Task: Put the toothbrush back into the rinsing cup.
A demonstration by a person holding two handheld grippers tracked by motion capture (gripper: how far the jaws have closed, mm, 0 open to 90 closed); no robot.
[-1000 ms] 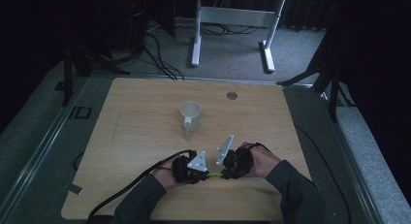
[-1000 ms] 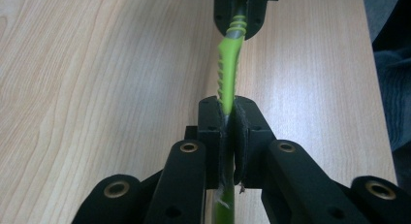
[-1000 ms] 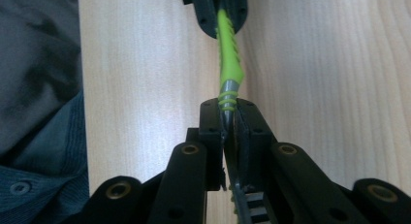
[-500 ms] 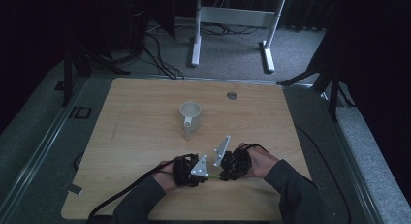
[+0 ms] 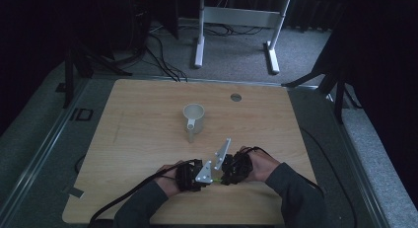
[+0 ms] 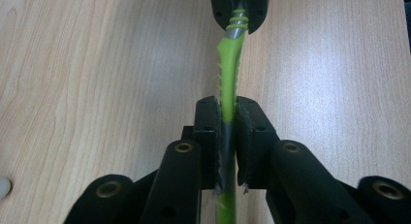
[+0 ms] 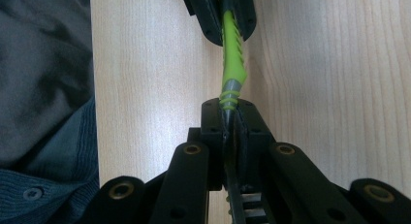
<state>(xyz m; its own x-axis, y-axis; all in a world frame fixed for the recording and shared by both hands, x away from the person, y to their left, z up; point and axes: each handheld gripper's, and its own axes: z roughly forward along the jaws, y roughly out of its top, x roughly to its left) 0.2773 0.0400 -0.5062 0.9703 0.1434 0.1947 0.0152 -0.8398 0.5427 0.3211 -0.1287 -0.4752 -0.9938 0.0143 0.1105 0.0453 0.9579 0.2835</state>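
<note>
We see our left gripper point(image 6: 228, 120) clamped on a green tool point(image 6: 228, 83) with a ridged edge. Its grey, green-ringed far end sits in the right gripper point(image 6: 238, 10), above the wooden table point(image 6: 97, 64).

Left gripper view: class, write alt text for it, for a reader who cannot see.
The left gripper is shut on a green and grey pen above a light wooden table. The right gripper clamps the pen's far, ribbed end at the top of the frame.
</note>
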